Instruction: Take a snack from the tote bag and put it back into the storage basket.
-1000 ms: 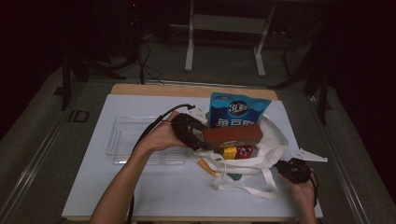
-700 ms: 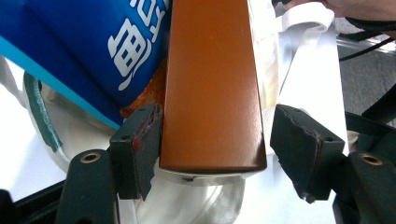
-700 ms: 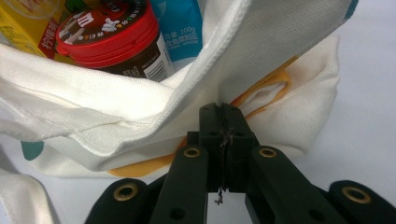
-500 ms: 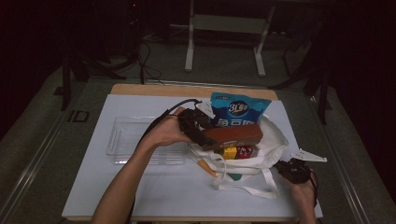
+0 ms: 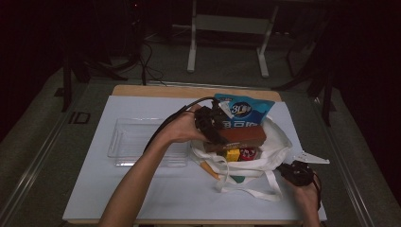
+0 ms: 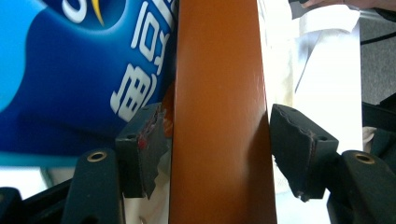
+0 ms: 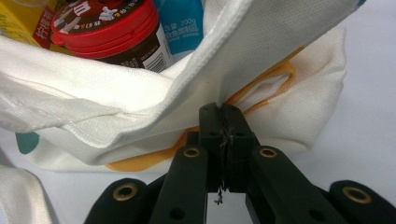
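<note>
Left tool point(image 6: 217, 154) has its jaws spread on either side of a long brown box point(image 6: 219, 112); the left jaw sits at the box's edge, while a thin gap shows between the right jaw and the box. From the high view this tool point(image 5: 210, 124) is over the open mouth of a white cloth bag point(image 5: 276, 142), and the brown box point(image 5: 239, 136) lies across the top of the things in it. Behind the box stands a blue snack packet point(image 5: 243, 111), which also fills the left side of the left gripper view point(image 6: 70, 74). Right tool point(image 7: 224, 140) is pressed together, pinching the bag's cloth point(image 7: 261, 51) at its rim; in the high view it point(image 5: 291, 171) holds the bag's near right edge. Inside the bag sit a red-lidded jar point(image 7: 109, 23) and a yellow carton point(image 7: 21, 18). Left of the bag, a clear plastic tray point(image 5: 137, 142) rests on the white surface point(image 5: 156, 198).
</note>
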A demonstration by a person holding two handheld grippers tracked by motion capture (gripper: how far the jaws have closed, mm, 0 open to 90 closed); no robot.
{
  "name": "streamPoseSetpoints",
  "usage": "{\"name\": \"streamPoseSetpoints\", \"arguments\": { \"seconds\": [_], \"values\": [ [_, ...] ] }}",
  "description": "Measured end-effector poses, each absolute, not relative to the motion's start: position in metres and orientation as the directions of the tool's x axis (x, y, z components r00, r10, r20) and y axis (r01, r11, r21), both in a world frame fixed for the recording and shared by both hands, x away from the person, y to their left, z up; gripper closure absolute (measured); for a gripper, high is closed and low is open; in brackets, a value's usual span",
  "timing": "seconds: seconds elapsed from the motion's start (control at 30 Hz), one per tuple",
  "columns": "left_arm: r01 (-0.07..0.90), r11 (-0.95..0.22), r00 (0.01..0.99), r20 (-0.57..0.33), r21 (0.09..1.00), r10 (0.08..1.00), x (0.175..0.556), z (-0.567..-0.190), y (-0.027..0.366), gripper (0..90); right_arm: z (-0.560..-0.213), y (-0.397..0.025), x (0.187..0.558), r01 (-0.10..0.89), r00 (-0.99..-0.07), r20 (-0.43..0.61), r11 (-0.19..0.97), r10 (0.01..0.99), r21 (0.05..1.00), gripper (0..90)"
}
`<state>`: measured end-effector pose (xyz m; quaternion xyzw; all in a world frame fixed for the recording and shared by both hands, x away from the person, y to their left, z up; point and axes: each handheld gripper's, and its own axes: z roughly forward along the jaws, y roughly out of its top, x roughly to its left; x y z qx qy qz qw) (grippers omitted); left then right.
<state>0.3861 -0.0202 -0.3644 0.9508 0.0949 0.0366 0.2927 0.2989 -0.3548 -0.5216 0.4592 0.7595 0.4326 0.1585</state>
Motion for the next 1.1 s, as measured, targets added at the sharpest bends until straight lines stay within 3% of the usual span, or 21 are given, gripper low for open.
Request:
{"name": "streamPoseSetpoints", "arguments": {
  "seconds": [0.4,0.57,0.87,1.1],
  "values": [
    [0.124,-0.873,0.986,0.039,0.471,0.161,0.390,-0.368,-0.055,35.9,-0.521,-0.355,0.299,0.561,-0.529,0.159,0.203,0.834,0.803,88.2],
    [0.120,-0.890,0.987,0.041,0.440,0.153,0.394,-0.367,-0.058,40.2,-0.522,-0.355,0.299,0.561,-0.530,0.159,0.203,0.833,0.803,88.3],
    [0.113,-0.909,0.990,0.034,0.402,0.139,0.396,-0.372,-0.068,36.3,-0.523,-0.355,0.300,0.564,-0.531,0.163,0.203,0.832,0.801,88.3],
    [0.060,-0.933,0.991,0.090,0.355,0.097,0.391,-0.369,-0.072,42.1,-0.523,-0.355,0.300,0.563,-0.533,0.164,0.203,0.830,0.801,88.3]
  ]
}}
